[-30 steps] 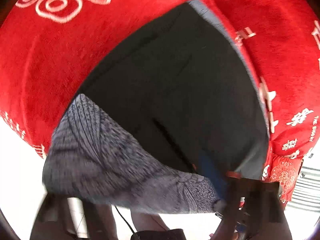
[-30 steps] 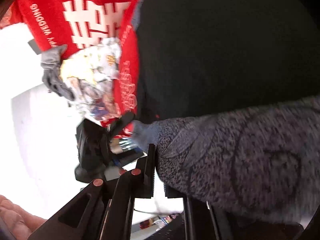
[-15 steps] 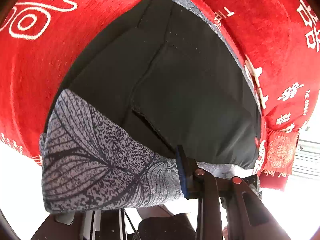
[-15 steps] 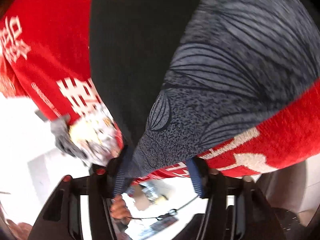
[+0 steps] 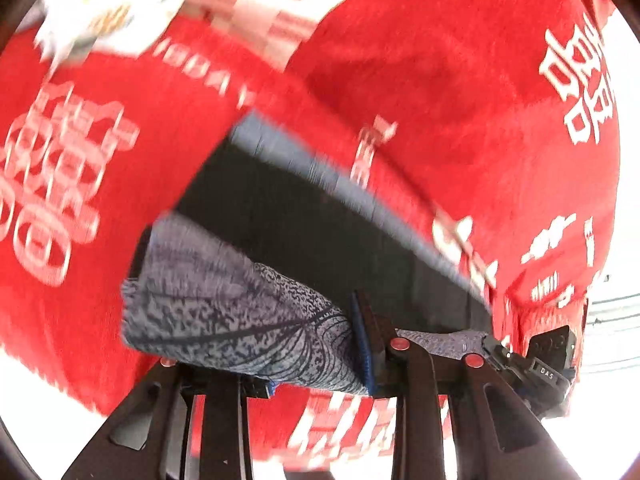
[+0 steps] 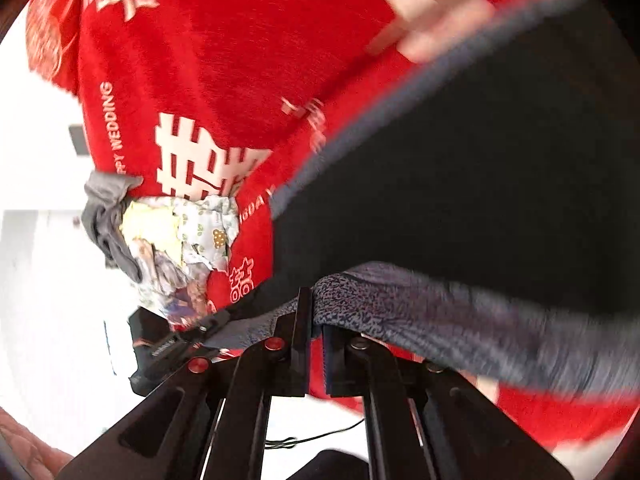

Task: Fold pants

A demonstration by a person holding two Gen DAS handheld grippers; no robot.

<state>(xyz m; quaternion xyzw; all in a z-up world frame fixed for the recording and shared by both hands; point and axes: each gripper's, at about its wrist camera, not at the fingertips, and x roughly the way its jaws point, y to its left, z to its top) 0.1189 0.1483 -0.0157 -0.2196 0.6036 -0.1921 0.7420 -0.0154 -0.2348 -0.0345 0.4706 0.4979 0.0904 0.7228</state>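
The pants (image 5: pixel 224 312) are grey with a dark leaf print and a black inner side (image 5: pixel 320 236). They lie on a red blanket (image 5: pixel 460 80). My left gripper (image 5: pixel 316 356) is shut on a bunched edge of the pants, which spreads out to its left. In the right wrist view my right gripper (image 6: pixel 316 320) is shut on another part of the same edge (image 6: pixel 440 312), with the black side (image 6: pixel 480 184) spread beyond it. The right gripper also shows in the left wrist view (image 5: pixel 536 364), close to the left one.
The red blanket (image 6: pixel 224 48) with white characters covers the surface. A crumpled printed cloth (image 6: pixel 180 248) and a grey garment (image 6: pixel 108 220) lie at its left edge. White floor (image 6: pixel 44 280) and a cable (image 6: pixel 312 436) lie beyond.
Both grippers have swung with the pants edge, and the two held corners have come close together. The visible black area has narrowed. The right gripper's jaws, apart half a second ago, are now shut.
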